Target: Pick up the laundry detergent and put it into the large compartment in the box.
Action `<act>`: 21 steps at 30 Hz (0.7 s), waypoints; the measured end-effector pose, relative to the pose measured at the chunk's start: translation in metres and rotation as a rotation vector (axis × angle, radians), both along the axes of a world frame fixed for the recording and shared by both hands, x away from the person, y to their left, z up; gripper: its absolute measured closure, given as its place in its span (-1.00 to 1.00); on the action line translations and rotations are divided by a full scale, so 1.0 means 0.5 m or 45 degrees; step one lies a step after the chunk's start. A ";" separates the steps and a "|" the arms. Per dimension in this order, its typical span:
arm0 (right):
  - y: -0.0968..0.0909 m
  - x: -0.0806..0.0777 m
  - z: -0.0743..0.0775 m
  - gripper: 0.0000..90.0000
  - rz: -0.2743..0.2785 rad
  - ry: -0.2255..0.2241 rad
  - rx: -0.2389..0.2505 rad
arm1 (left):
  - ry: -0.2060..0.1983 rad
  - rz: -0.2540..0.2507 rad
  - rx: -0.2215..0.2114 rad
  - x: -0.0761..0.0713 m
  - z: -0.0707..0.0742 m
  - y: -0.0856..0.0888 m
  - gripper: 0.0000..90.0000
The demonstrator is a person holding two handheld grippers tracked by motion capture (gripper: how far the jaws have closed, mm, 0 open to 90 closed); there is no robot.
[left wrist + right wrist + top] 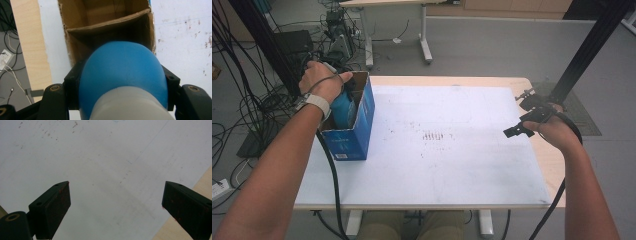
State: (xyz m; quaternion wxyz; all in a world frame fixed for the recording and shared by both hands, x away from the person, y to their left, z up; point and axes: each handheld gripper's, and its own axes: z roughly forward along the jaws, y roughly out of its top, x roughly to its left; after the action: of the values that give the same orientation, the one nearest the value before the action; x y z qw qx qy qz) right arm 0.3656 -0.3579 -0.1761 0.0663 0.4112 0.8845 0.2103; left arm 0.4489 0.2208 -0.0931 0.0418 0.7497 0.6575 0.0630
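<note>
Since the rounded blue plastic bottle with a pale grey band [123,75] looks smooth and rigid, likely light, it could slip; a hold across its widest part suits. Left gripper [122,85] is clamped on it, over the open blue-sided cardboard box [362,107] at the bench's [462,165] left. Right gripper [116,202] gapes, holding nothing.

My left forearm runs in from six o'clock toward eleven o'clock in the high view, wrist bent over, left hand [323,80] on top of the left tool [123,82], which points steeply down with both jaws pressed against what sits between them. My right forearm rises toward one o'clock; the right hand [557,131] holds the right tool [116,197] aimed toward nine o'clock, jaws spread wide, nothing between them.
</note>
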 end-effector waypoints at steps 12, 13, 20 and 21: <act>-0.004 -0.003 -0.006 -0.82 -0.008 0.009 0.002 | -0.002 -0.004 0.015 -0.001 -0.034 0.001 -0.15; -0.004 -0.003 -0.006 -0.82 -0.010 0.011 0.000 | -0.004 -0.003 0.016 -0.002 -0.035 0.001 -0.15; -0.004 -0.003 -0.010 -0.82 -0.009 0.015 0.002 | -0.004 -0.002 0.006 -0.002 -0.048 0.003 -0.15; -0.004 -0.002 -0.010 -0.82 -0.009 0.016 0.002 | 0.001 -0.003 0.008 -0.001 -0.049 0.003 -0.15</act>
State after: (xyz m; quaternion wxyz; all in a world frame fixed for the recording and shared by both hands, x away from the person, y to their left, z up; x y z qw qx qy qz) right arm 0.3645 -0.3599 -0.1810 0.0613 0.4155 0.8833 0.2082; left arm 0.4487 0.2222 -0.1177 0.0393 0.7507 0.6563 0.0646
